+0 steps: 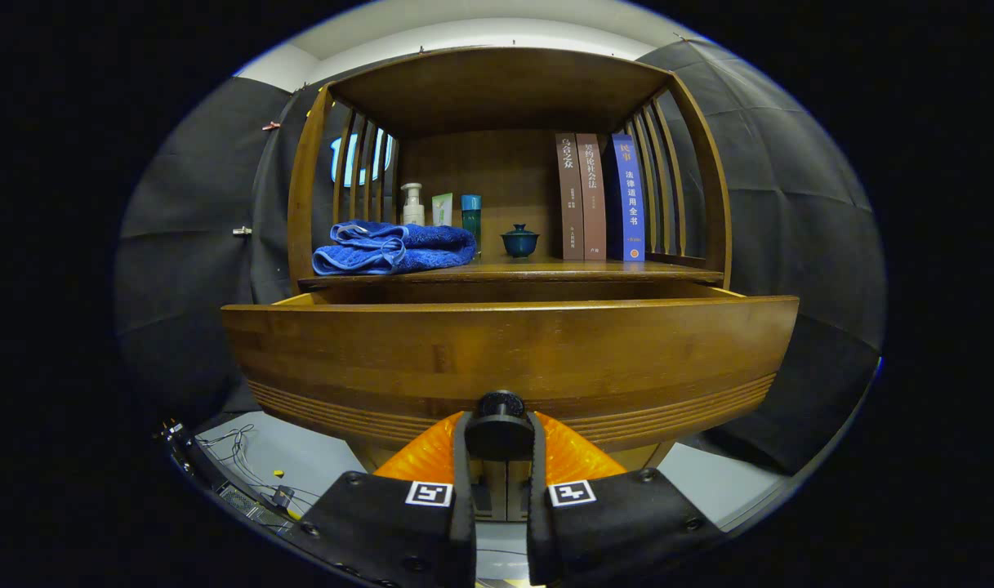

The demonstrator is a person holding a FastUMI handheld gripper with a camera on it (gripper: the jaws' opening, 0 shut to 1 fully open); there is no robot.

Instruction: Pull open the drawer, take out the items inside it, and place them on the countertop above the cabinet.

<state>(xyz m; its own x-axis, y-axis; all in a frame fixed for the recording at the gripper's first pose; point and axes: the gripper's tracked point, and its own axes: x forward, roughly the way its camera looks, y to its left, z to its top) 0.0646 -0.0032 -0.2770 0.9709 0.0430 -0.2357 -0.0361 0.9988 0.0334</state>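
My gripper [501, 433] has its fingers clamped on the round dark knob [500, 423] of the brown wooden drawer [509, 359], one on each side. The drawer stands pulled out from the slatted wooden cabinet [505, 90], its front close ahead of me; from this low angle I cannot see what lies inside. On the tabletop [595, 269] above it rest a folded blue towel [394, 247], a white pump bottle [413, 204], a small dark lidded cup [519, 242] and three upright books [599, 196]. I judge the opening done or nearly so; whether the emptying is still all to do I cannot say.
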